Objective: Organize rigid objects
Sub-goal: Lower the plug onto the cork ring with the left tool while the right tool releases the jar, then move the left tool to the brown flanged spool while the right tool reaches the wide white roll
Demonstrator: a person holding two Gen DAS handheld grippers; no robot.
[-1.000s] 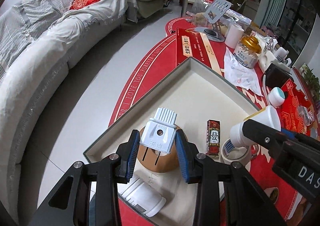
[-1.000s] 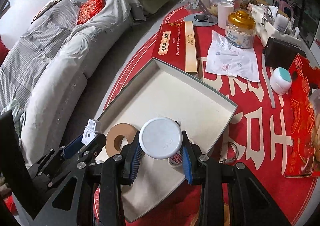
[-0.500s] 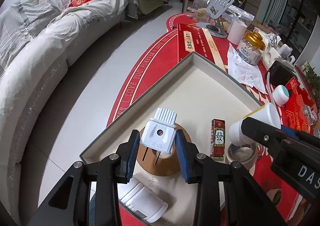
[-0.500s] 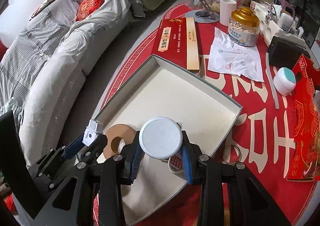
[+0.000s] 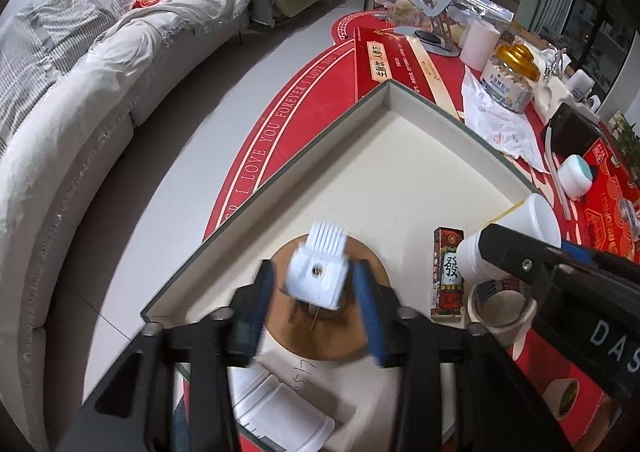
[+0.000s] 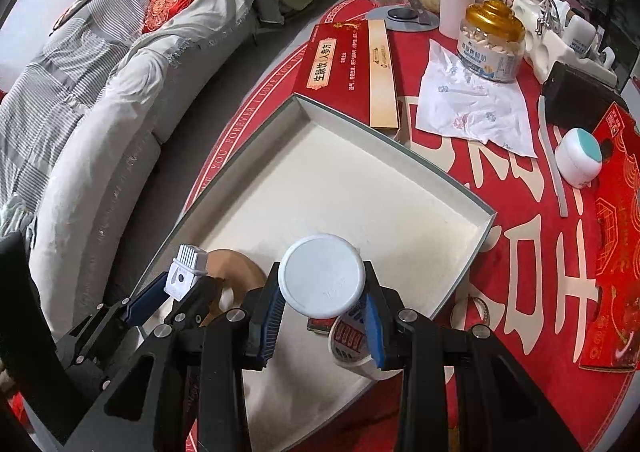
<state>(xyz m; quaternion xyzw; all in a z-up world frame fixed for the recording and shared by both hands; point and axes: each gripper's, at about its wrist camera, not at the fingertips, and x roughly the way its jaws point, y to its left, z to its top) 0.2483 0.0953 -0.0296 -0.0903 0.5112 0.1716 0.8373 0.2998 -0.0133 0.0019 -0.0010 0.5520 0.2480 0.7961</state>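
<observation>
A shallow cream tray (image 5: 400, 139) (image 6: 352, 187) lies on the red table. My left gripper (image 5: 316, 288) stands over a brown tape roll (image 5: 348, 340) in the tray. Its jaws have spread, and the white plug (image 5: 320, 272) sits blurred and tilted between them, loose. In the right wrist view the plug (image 6: 186, 272) and left gripper (image 6: 176, 292) show at lower left. My right gripper (image 6: 322, 308) is shut on a white bottle (image 6: 322, 280), held above the tray's near right part. The bottle (image 5: 508, 236) also shows in the left wrist view.
In the tray lie a small red box (image 5: 448, 272), a white tape roll (image 5: 500, 312) and a white bottle on its side (image 5: 280, 408). On the table stand a red gift box (image 6: 344, 55), a gold-lidded jar (image 6: 492, 39), a tissue (image 6: 476, 107) and a small teal-lidded jar (image 6: 580, 155). A sofa (image 5: 60, 91) is left.
My left gripper's jaws have opened wider and the plug has tipped forward between them, blurred by motion. Both grippers have shifted slightly forward over the tray. The right still holds the bottle.
</observation>
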